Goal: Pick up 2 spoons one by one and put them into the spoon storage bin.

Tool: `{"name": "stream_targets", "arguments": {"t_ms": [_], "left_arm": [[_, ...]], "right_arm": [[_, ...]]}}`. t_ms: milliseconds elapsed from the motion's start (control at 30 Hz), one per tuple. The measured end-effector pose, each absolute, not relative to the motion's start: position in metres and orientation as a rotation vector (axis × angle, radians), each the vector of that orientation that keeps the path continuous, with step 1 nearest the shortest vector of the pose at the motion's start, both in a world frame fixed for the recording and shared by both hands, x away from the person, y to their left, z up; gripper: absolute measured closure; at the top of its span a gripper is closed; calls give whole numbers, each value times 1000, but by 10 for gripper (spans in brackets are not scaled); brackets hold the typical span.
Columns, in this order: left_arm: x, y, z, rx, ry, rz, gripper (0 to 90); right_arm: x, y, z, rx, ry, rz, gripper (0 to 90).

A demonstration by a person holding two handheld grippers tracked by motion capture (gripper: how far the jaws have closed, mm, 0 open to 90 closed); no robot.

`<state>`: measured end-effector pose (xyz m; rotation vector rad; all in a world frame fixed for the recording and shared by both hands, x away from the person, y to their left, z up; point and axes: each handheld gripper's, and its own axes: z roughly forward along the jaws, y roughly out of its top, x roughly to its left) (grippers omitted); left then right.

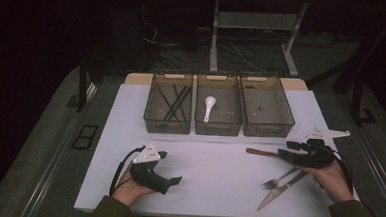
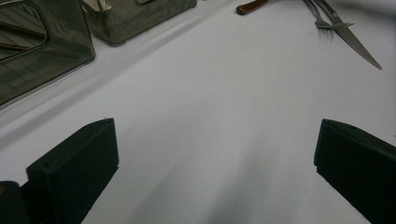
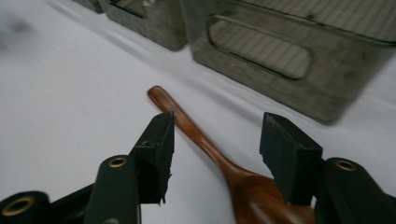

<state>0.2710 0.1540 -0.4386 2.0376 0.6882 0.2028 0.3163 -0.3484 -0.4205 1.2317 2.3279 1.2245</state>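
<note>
White table point(image 1: 213, 164): both grippers' fingers spread; right gripper point(image 3: 215, 140) straddles wooden spoon point(image 3: 196, 133), bowl cut off.

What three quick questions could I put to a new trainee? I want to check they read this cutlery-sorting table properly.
1. True or false: the right gripper is clamped on the wooden spoon.
2. Which bin holds the white spoon: A left, B middle, C right?
3. Fill in: beside the fork lies a ____.

Key
1. False: the jaws stand open, the handle lies between them untouched.
2. B, the middle bin.
3. knife.
</note>
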Motion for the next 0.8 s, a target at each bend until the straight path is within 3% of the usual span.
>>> {"name": "stream_targets", "arguments": {"t_ms": [367, 800], "left_arm": [[271, 153, -440, 2043, 683, 195, 0], [271, 152, -440, 2052, 680, 187, 0]], "right_arm": [[321, -384, -431, 1287, 2347, 1115, 390], [326, -383, -446, 1306, 2434, 1046, 399]]}}
